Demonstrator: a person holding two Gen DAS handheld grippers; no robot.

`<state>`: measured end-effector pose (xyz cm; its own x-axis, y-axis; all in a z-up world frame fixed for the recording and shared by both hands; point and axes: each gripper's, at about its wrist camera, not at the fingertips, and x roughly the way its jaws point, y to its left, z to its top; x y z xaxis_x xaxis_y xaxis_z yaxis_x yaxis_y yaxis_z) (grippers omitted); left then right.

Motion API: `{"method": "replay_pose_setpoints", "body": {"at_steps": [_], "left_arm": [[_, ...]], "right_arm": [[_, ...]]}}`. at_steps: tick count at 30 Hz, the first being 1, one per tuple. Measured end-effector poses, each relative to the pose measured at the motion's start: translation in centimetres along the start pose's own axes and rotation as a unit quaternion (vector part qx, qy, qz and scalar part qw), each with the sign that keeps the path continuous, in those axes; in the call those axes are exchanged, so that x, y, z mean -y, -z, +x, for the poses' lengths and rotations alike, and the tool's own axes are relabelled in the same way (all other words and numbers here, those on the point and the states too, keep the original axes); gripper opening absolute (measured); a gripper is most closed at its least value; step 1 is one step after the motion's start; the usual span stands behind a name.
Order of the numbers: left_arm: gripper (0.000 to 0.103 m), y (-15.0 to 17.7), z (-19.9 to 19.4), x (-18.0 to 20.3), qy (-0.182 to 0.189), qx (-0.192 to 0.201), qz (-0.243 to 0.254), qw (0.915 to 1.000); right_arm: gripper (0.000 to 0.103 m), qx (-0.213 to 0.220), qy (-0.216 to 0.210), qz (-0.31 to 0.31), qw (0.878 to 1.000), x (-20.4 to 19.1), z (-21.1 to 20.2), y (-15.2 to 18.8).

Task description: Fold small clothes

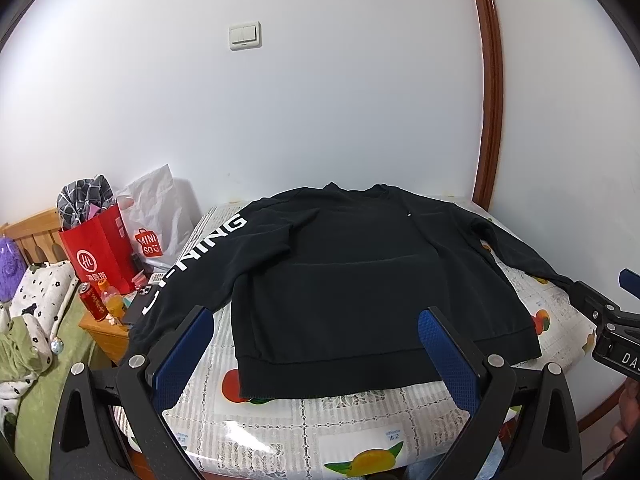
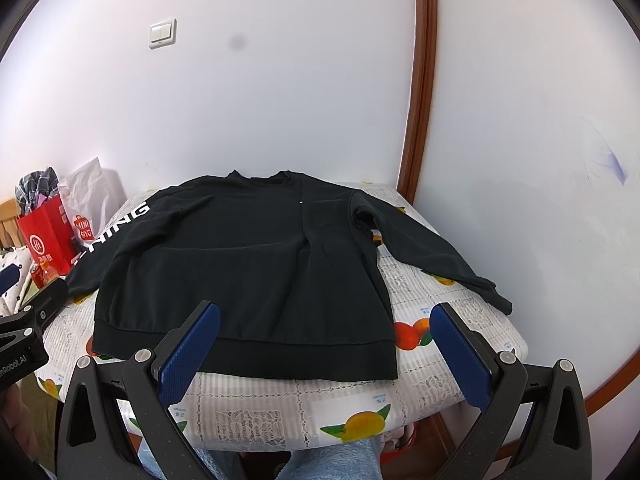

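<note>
A black long-sleeved sweatshirt [image 1: 360,272] lies flat and spread out on the small table [image 1: 320,432], neck toward the wall, hem toward me. Its left sleeve carries white "LI-NING" lettering [image 1: 200,256] and hangs over the table's left edge. Its right sleeve [image 2: 432,252] stretches to the right edge. My left gripper [image 1: 316,320] is open and empty, hovering above the hem's left part. My right gripper [image 2: 324,314] is open and empty, above the hem [image 2: 280,360] near its right corner. The sweatshirt also fills the middle of the right wrist view [image 2: 248,264].
The table has a fruit-print cloth [image 2: 360,408]. A red paper bag [image 1: 100,252], a white plastic bag [image 1: 160,212], a can and a bottle [image 1: 110,296] stand on a wooden nightstand at left. A bed [image 1: 36,340] lies far left. White wall and a brown door frame [image 1: 490,100] stand behind.
</note>
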<state>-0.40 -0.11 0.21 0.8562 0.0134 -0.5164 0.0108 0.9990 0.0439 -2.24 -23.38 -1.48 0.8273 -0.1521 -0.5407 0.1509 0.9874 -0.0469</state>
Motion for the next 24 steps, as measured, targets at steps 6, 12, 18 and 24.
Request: {"method": "replay_pose_setpoints", "body": {"at_steps": [6, 12, 18, 24], "left_arm": [[0.103, 0.04, -0.03, -0.14, 0.001, 0.001, 0.0, 1.0], [0.103, 0.1, -0.06, -0.2, 0.001, 0.001, -0.001, 1.0], [0.103, 0.15, 0.01, -0.33, 0.002, 0.0, -0.001, 1.0], [0.103, 0.19, 0.01, -0.34, 0.002, 0.0, -0.002, 1.0]], "right_arm": [[0.103, 0.001, 0.002, -0.004, 1.0, -0.74, -0.28, -0.1], [0.103, 0.002, 0.002, -0.002, 1.0, -0.36, -0.26, -0.02], [0.103, 0.002, 0.002, -0.002, 1.0, -0.33, -0.03, -0.11], [0.103, 0.004, 0.003, -0.002, 1.0, -0.59, -0.44, 0.04]]}}
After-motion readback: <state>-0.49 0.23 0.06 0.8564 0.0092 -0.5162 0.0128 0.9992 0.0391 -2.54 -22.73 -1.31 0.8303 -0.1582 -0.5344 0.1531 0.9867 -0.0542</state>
